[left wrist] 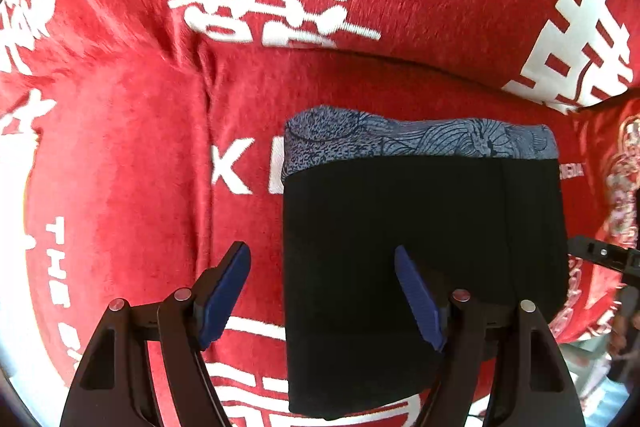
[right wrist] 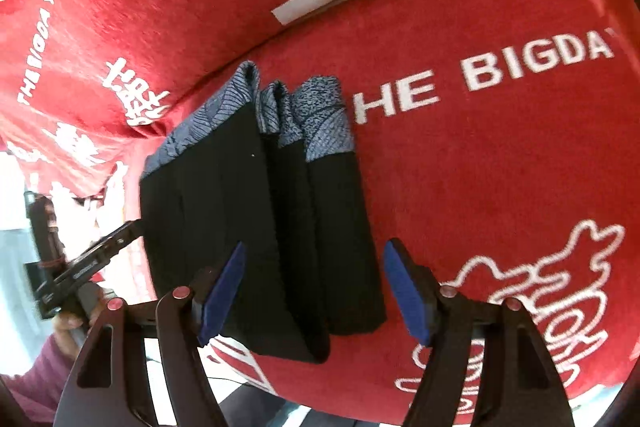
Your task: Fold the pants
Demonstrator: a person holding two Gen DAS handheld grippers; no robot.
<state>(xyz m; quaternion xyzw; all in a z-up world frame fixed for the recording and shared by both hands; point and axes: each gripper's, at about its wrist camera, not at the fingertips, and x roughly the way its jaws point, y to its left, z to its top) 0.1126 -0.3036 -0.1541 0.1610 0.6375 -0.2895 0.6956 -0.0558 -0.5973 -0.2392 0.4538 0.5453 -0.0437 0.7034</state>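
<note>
Black pants (left wrist: 420,227) with a grey-blue patterned band lie folded in a compact rectangle on the red blanket. In the right wrist view the pants (right wrist: 260,227) show several stacked folds, the patterned band at the far end. My left gripper (left wrist: 322,263) is open, its right finger over the pants' left part, holding nothing. My right gripper (right wrist: 314,259) is open above the near end of the folded pants, holding nothing. The left gripper (right wrist: 92,259) also shows at the left edge of the right wrist view, beside the pants.
A red blanket (left wrist: 120,107) with white characters and letters covers the surface; in the right wrist view (right wrist: 480,147) it reads "BIGDAY". The blanket's near edge (right wrist: 360,399) drops off just behind the pants. A hand in a maroon sleeve (right wrist: 48,355) is at lower left.
</note>
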